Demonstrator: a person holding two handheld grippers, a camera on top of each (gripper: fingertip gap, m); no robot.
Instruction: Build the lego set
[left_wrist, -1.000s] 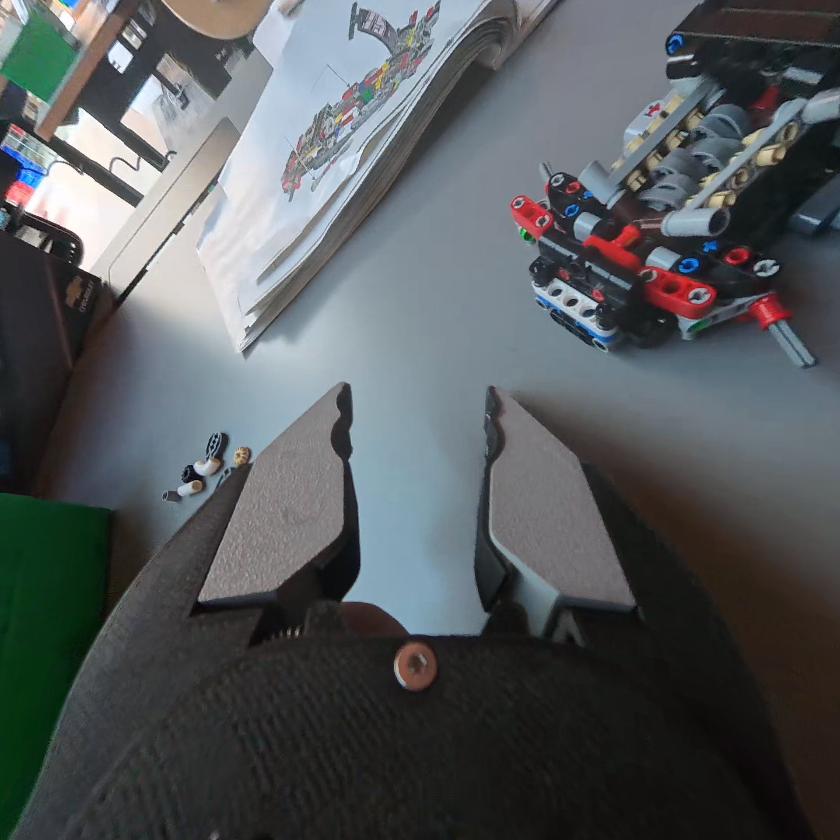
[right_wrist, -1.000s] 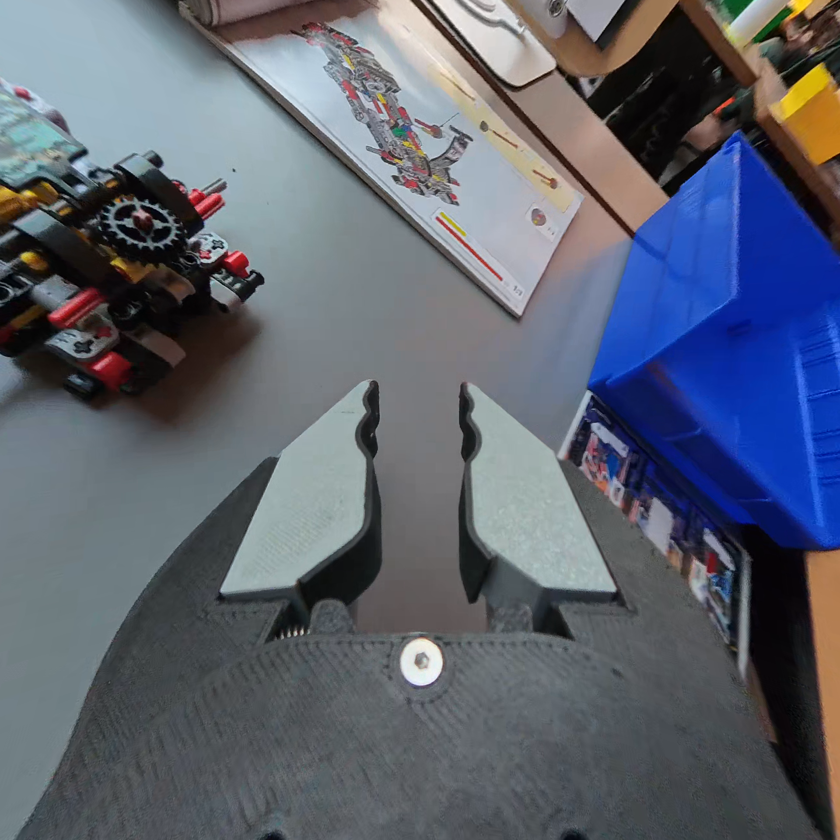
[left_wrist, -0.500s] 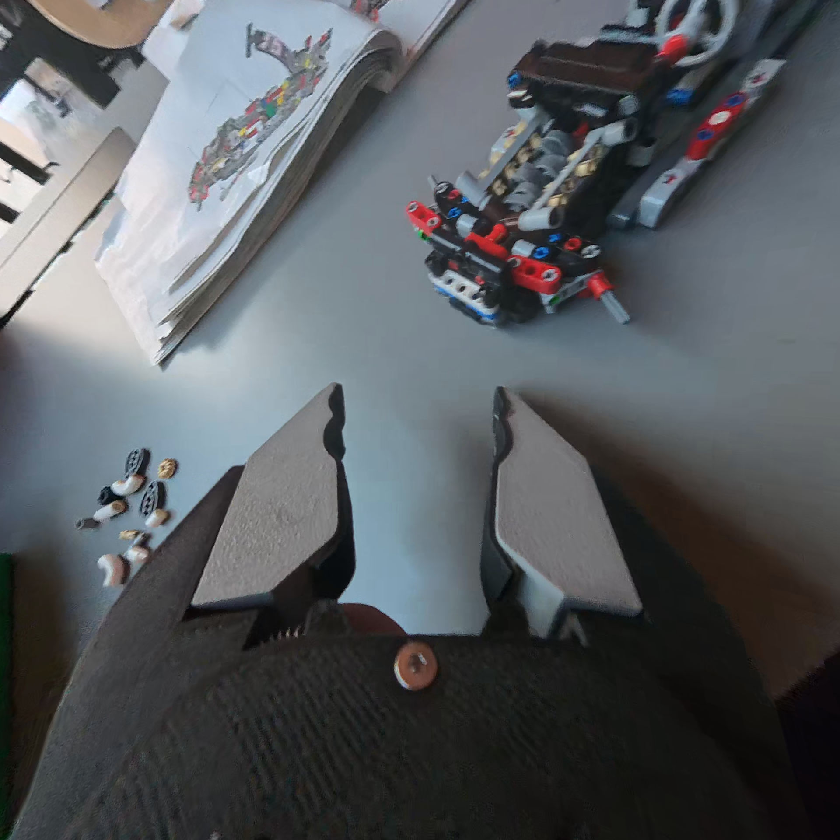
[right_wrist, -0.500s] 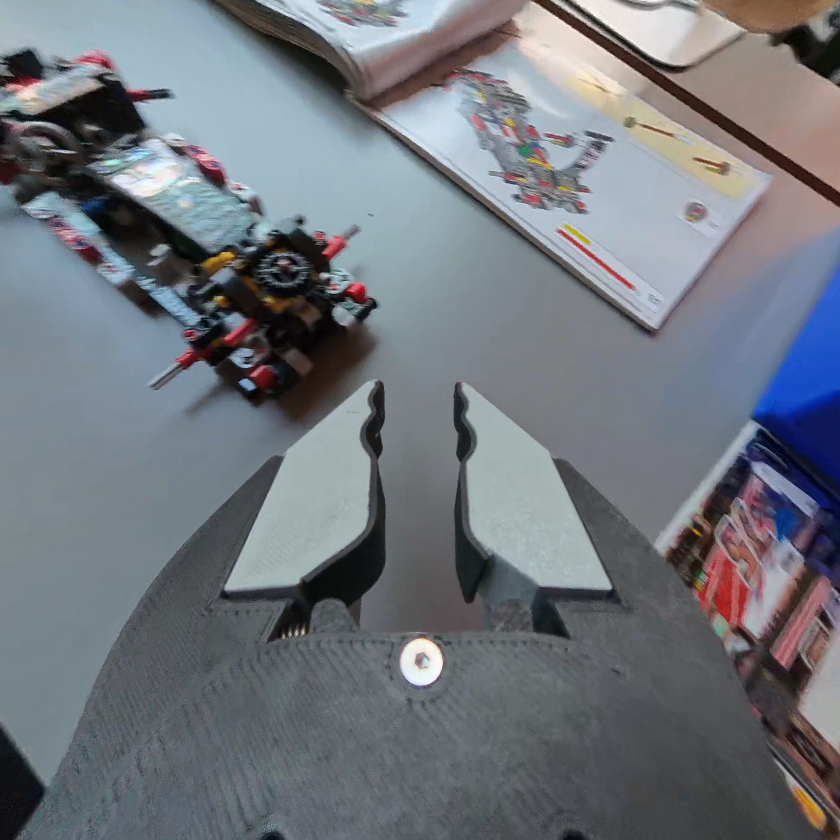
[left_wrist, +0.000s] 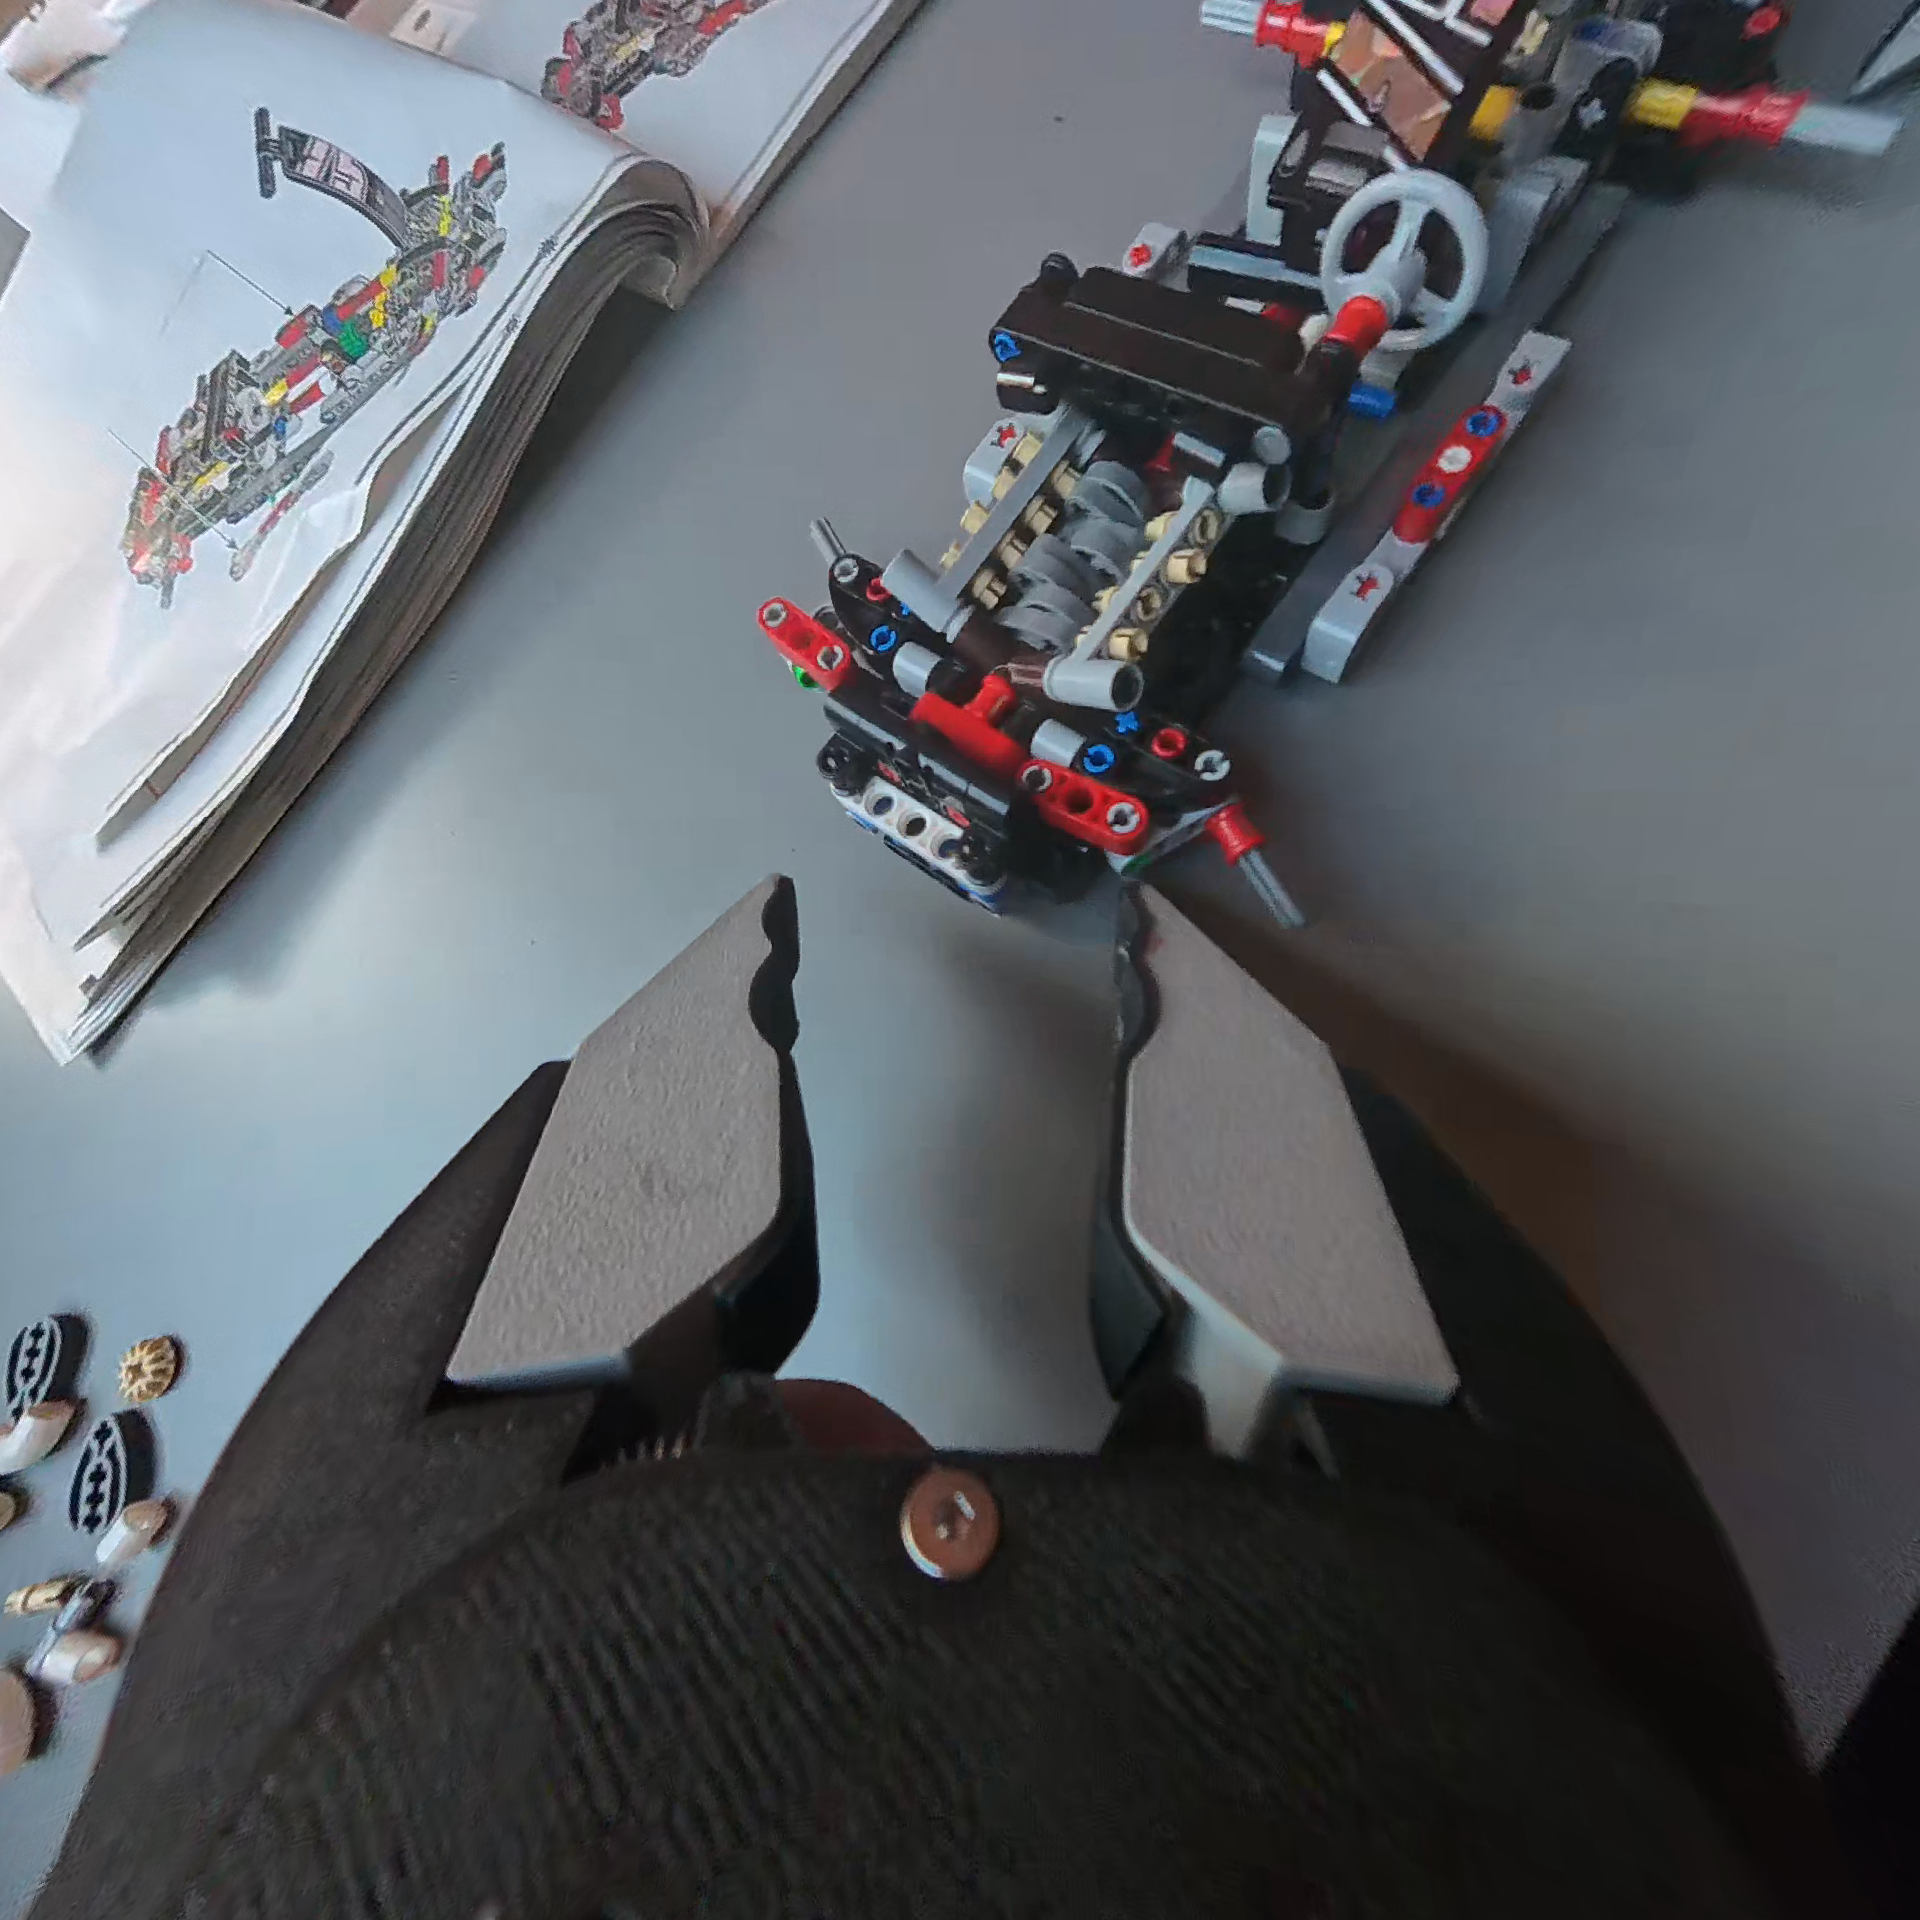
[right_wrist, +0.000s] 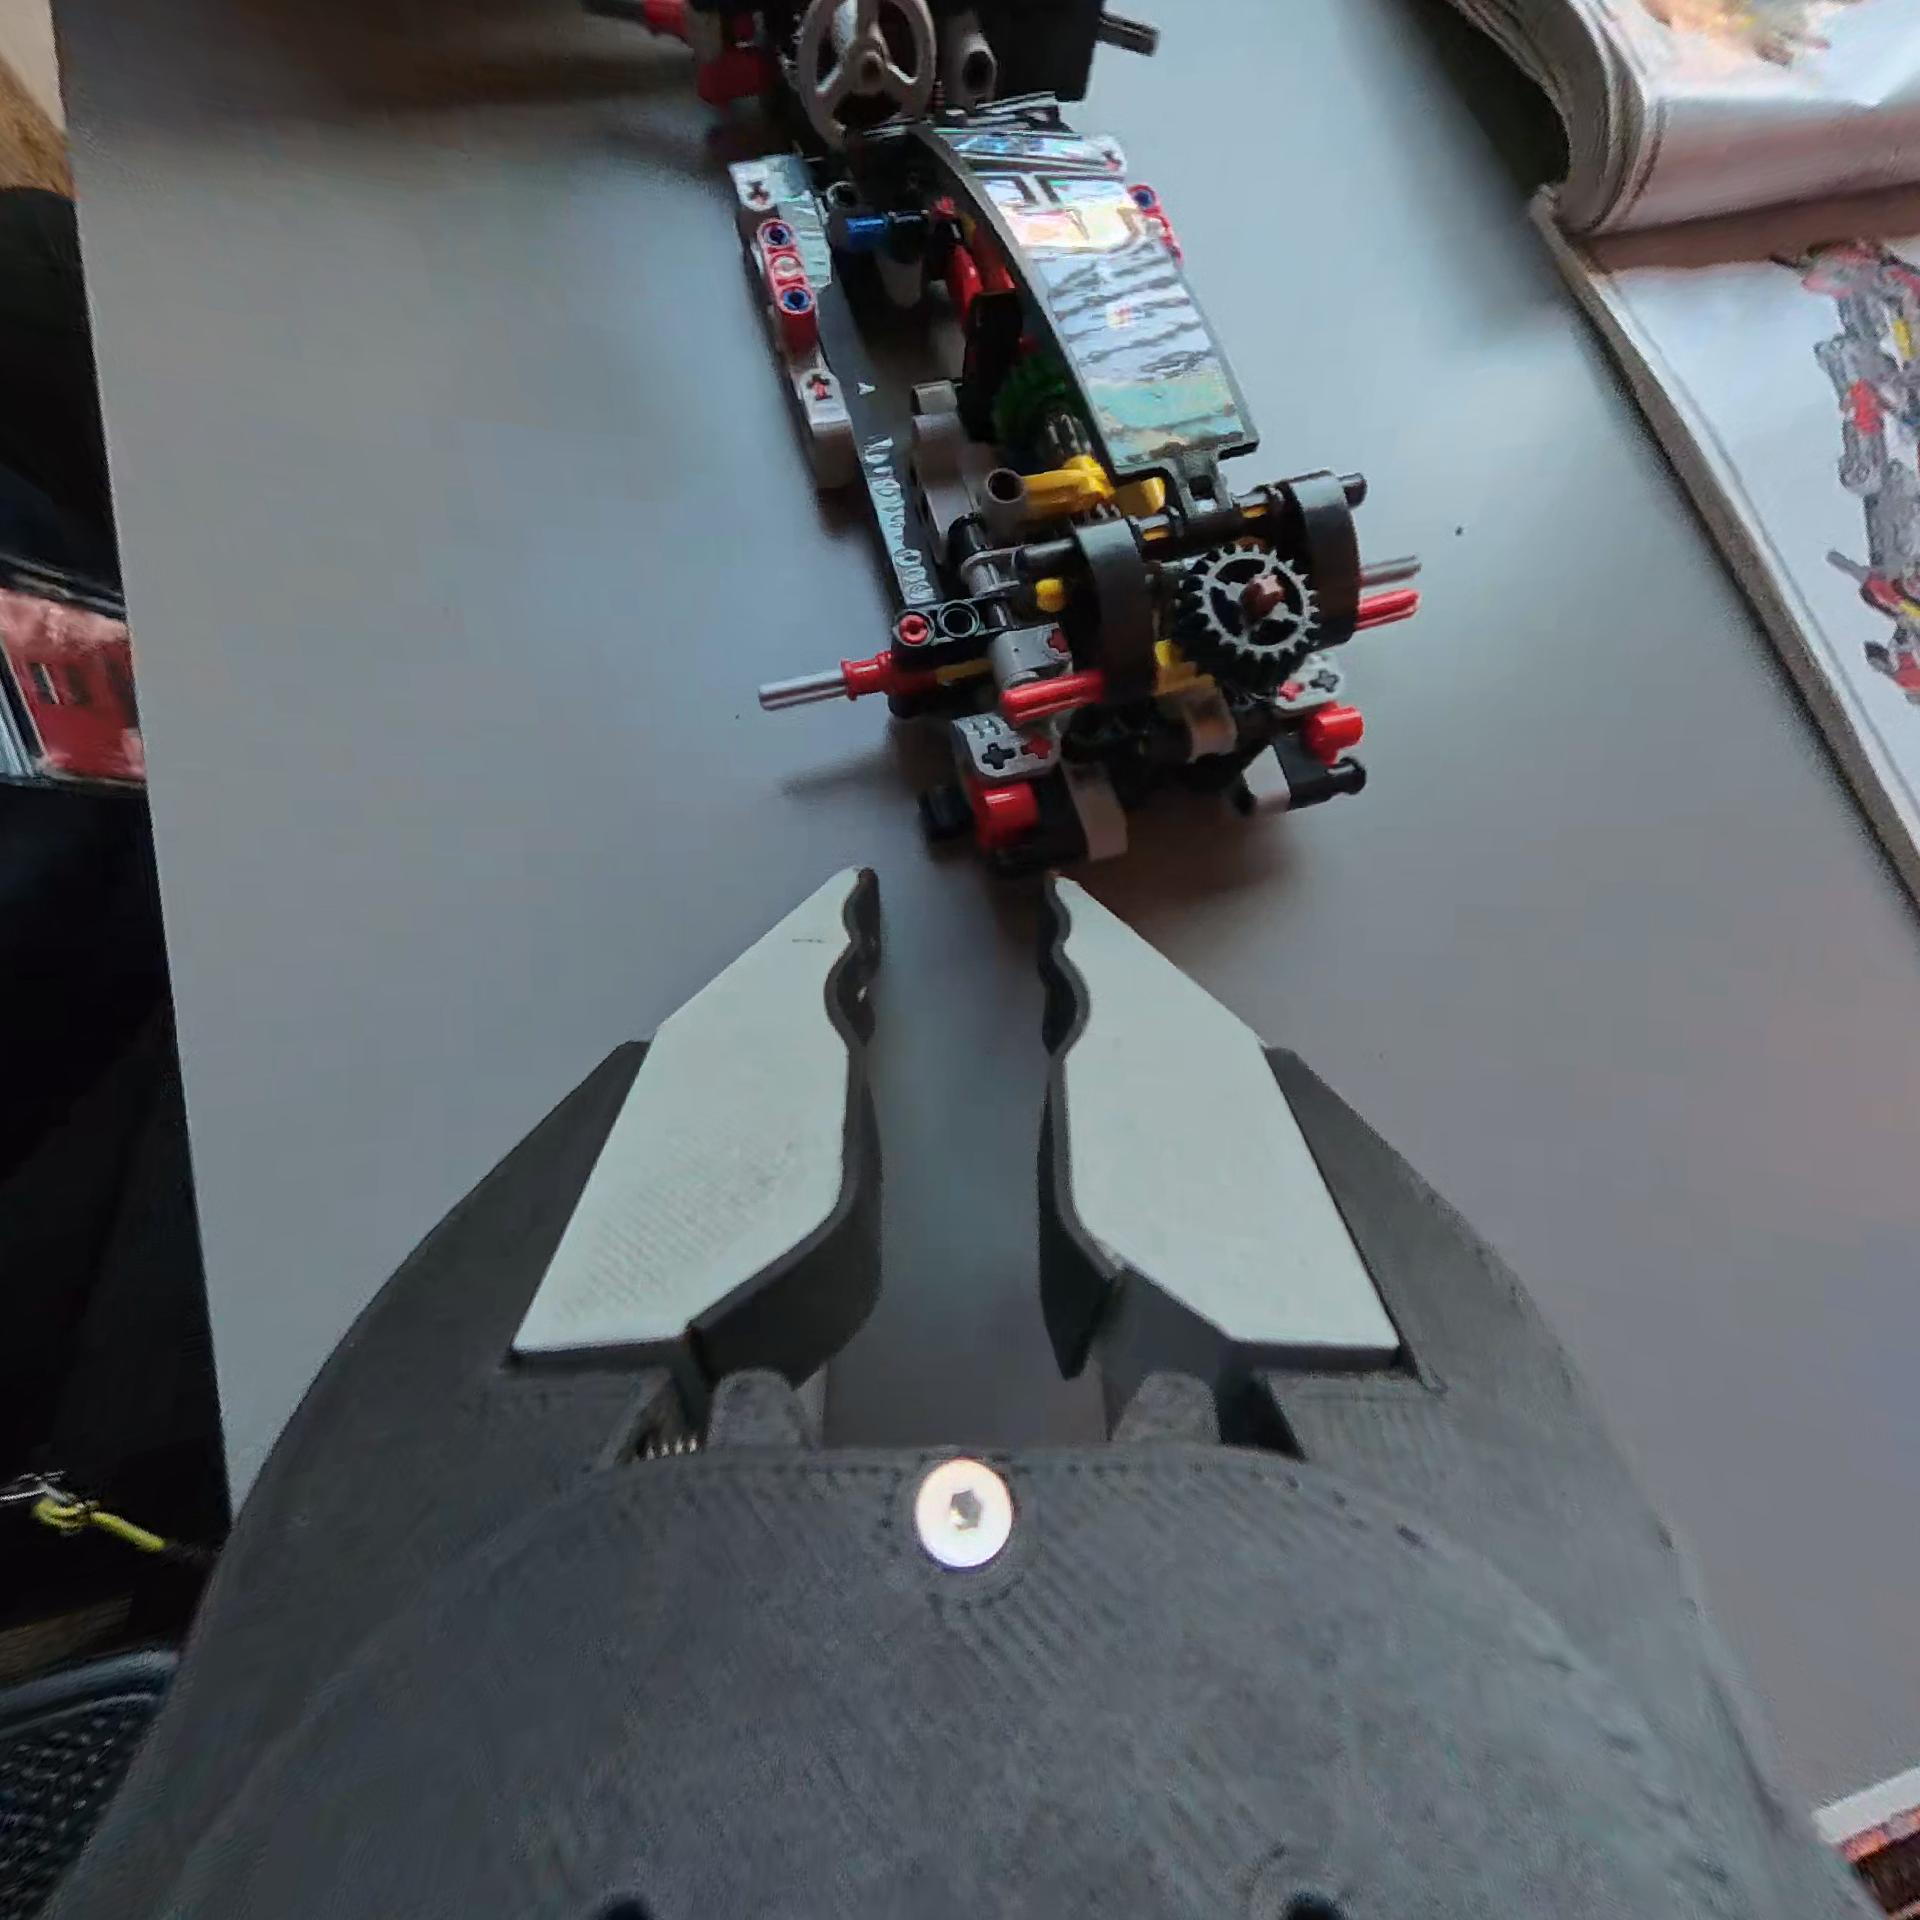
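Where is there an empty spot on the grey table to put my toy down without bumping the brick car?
The grey table is bare between the open instruction booklet and the multicoloured brick car chassis, and in front of the open left gripper. In the right wrist view it is bare left of the chassis. It is crowded by the small loose black and tan pieces.

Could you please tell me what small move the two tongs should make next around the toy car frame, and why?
Probably ease both tongs forward. The left tongs and the right tongs are open and empty, each just short of an opposite end of the toy car frame on the grey table, touching nothing yet.
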